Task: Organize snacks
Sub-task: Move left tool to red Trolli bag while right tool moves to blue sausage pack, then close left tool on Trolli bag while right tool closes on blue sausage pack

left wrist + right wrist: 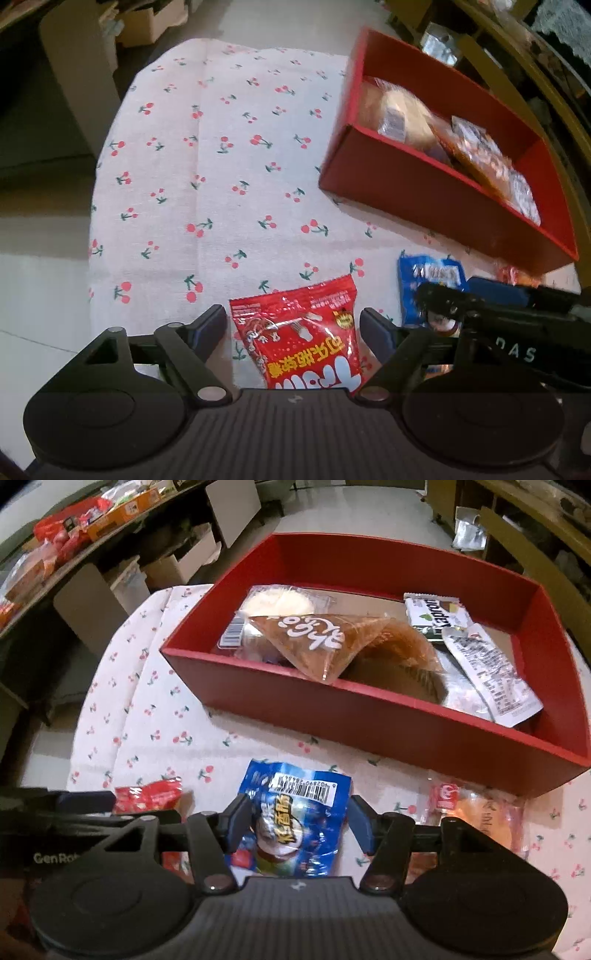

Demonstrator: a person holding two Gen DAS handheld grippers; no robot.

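Observation:
A red snack packet (299, 332) lies on the cherry-print cloth between the open fingers of my left gripper (293, 321); the fingers stand apart from its edges. A blue snack packet (295, 819) lies between the open fingers of my right gripper (295, 812); it also shows in the left wrist view (428, 280). The red box (369, 716) holds several packets, among them a brown triangular pack (321, 642) and a white sachet (487, 675). The red packet shows at the left of the right wrist view (147, 794).
An orange-clear packet (476, 812) lies on the cloth right of the blue one, before the box. The round table's cloth (207, 177) stretches left and far. Shelves with snacks (55, 535) and cardboard boxes (173, 565) stand beyond the table.

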